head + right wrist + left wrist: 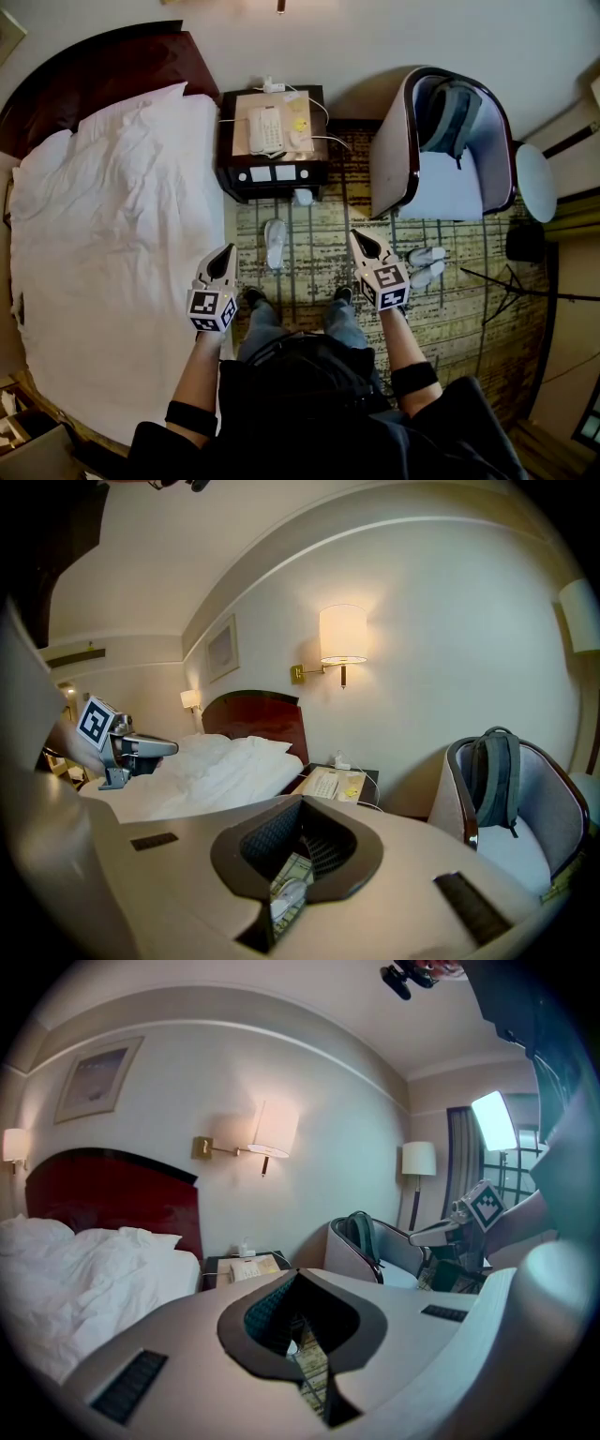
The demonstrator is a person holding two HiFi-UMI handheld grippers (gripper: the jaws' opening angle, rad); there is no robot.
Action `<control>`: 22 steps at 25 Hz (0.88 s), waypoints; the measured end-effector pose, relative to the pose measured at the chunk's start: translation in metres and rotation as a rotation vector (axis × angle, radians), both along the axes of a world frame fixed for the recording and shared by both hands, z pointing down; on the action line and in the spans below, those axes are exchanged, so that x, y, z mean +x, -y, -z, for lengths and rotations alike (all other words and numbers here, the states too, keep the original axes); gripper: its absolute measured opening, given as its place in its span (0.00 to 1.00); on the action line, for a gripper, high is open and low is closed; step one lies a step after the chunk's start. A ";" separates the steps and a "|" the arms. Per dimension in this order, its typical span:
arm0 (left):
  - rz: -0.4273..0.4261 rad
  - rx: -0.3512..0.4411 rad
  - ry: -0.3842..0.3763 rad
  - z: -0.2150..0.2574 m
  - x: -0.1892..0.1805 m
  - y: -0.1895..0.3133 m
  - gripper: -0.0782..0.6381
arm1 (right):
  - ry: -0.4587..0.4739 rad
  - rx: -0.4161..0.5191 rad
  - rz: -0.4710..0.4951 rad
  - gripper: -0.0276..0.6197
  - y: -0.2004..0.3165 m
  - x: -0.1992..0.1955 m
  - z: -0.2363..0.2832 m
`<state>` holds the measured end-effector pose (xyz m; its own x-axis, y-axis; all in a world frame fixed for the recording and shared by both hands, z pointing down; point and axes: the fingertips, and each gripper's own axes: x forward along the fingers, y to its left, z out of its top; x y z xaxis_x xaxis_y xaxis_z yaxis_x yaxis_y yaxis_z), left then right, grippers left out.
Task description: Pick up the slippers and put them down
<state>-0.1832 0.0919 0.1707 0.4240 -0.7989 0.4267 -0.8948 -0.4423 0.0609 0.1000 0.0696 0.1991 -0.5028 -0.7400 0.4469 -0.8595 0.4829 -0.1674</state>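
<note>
The big bed with white sheets fills the left side of the room. It has a dark red headboard. A yellow and brown carpet covers the floor beside it. A gray armchair stands at the far right edge of the carpet, and a gray backpack sits inside it. A dark nightstand stands between the bed and the armchair, at the far edge of the carpet. A white phone lies on top of it.

One lone slipper lies flat on the carpet, near the front of the nightstand and close to the bed's edge. Its long side runs from the person toward the nightstand. I cannot tell which end is the toe. A pair of slippers lies side by side on the carpet by the front of the armchair. Their long sides run across, a bit tilted.

The left gripper is above the bed's edge, with its fingers together and nothing in them. The right gripper is over the carpet between the lone slipper and the pair, also closed and empty.
</note>
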 end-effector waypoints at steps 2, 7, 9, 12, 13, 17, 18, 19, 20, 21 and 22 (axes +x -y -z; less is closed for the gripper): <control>-0.009 -0.006 0.001 -0.002 0.005 0.002 0.11 | 0.002 -0.004 0.001 0.05 0.001 0.001 -0.001; -0.023 -0.032 0.009 -0.013 0.013 0.005 0.11 | 0.012 -0.021 -0.005 0.05 0.001 0.001 -0.014; -0.032 -0.048 0.010 -0.015 0.016 0.005 0.11 | 0.014 -0.029 -0.003 0.05 -0.001 -0.002 -0.016; -0.030 -0.063 0.017 -0.022 0.017 0.007 0.11 | 0.017 -0.034 0.010 0.05 0.000 -0.008 -0.017; -0.027 -0.067 0.020 -0.024 0.017 0.008 0.11 | 0.018 -0.032 0.014 0.05 0.002 -0.009 -0.018; -0.049 -0.117 0.025 -0.035 0.022 0.006 0.14 | 0.022 -0.039 0.028 0.05 0.004 -0.019 -0.022; -0.057 -0.132 0.026 -0.040 0.023 0.005 0.15 | 0.022 -0.042 0.033 0.05 0.005 -0.022 -0.023; -0.060 -0.144 0.028 -0.046 0.022 0.005 0.16 | 0.024 -0.044 0.038 0.05 0.006 -0.025 -0.025; -0.063 -0.157 0.028 -0.053 0.022 0.005 0.17 | 0.026 -0.047 0.044 0.05 0.007 -0.029 -0.027; -0.069 -0.173 0.027 -0.060 0.022 0.005 0.18 | 0.028 -0.050 0.049 0.05 0.009 -0.032 -0.031; -0.078 -0.192 0.025 -0.067 0.023 0.005 0.21 | 0.029 -0.055 0.053 0.05 0.010 -0.036 -0.036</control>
